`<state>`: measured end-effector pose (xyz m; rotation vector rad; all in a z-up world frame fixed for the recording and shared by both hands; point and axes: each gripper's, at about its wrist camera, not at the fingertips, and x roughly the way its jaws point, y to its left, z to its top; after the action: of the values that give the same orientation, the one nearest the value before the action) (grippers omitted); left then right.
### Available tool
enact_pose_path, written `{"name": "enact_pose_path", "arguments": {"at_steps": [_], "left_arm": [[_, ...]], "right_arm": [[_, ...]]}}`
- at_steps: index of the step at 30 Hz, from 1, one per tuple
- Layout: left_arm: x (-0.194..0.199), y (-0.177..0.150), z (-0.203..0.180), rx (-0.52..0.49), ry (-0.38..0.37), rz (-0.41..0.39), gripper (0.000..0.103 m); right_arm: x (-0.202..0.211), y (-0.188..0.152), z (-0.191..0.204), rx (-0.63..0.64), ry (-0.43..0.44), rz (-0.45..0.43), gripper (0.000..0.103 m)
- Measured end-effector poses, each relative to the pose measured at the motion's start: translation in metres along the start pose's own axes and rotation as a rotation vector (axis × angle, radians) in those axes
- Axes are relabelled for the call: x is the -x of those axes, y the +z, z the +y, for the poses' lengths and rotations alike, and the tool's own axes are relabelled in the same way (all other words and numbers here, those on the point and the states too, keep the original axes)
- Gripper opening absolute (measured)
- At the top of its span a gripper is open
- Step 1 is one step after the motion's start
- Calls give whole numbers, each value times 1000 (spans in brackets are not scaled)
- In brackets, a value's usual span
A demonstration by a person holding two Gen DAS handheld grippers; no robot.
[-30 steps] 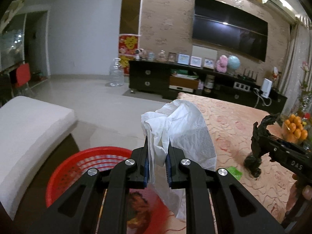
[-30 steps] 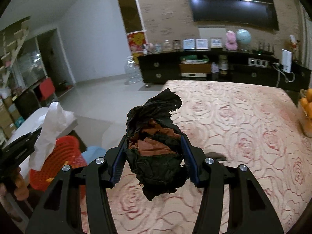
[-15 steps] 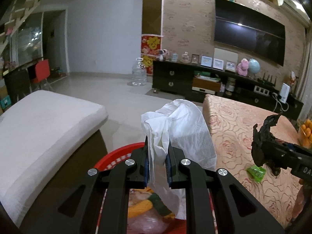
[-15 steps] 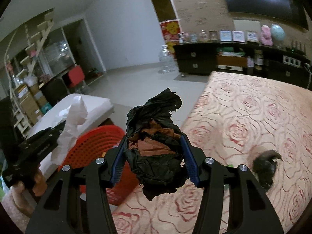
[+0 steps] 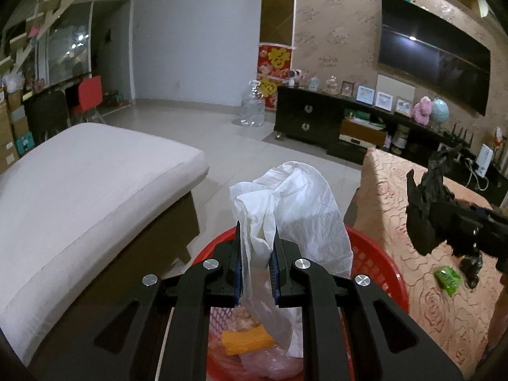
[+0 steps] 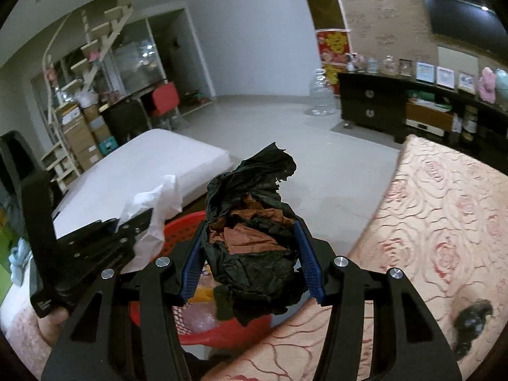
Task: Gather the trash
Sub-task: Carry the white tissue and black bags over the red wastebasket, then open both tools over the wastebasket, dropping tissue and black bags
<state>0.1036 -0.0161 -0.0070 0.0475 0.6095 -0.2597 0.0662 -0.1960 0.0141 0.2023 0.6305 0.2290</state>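
We stand between a white cushioned bench (image 5: 79, 187) and the table (image 5: 422, 285) with its rose-patterned cloth, and the red basket (image 5: 377, 260) sits on the floor in the gap, already holding an orange scrap and some pale plastic. Our left claw (image 5: 255, 254) is clenched on a crumpled white tissue (image 5: 295, 203), which hangs directly over the basket's mouth. Our right claw (image 6: 250, 254) grips a wad of black wrapper with brown paper inside (image 6: 254, 238), its jaws held part-way apart by the bulk; it hovers over the basket's near rim and the table edge.

To drop well, we judge the tissue can be let go where it is. The black wad should travel a little further over the basket's middle first, since part of it overhangs the table. We would open each claw fully and give a small shake, as tissue clings to pads. A green wrapper (image 5: 447, 279) and a dark clump (image 6: 473, 317) remain on the table.
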Motion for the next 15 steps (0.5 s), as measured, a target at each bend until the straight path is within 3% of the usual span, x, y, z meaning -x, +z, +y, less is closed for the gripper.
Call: {"name": "enact_pose_path", "arguments": {"at_steps": [15], "left_arm": [[-8,-5,4,-20,14,43,14]], "right_arm": [[-24,-7,10,13,25,71,53]]}}
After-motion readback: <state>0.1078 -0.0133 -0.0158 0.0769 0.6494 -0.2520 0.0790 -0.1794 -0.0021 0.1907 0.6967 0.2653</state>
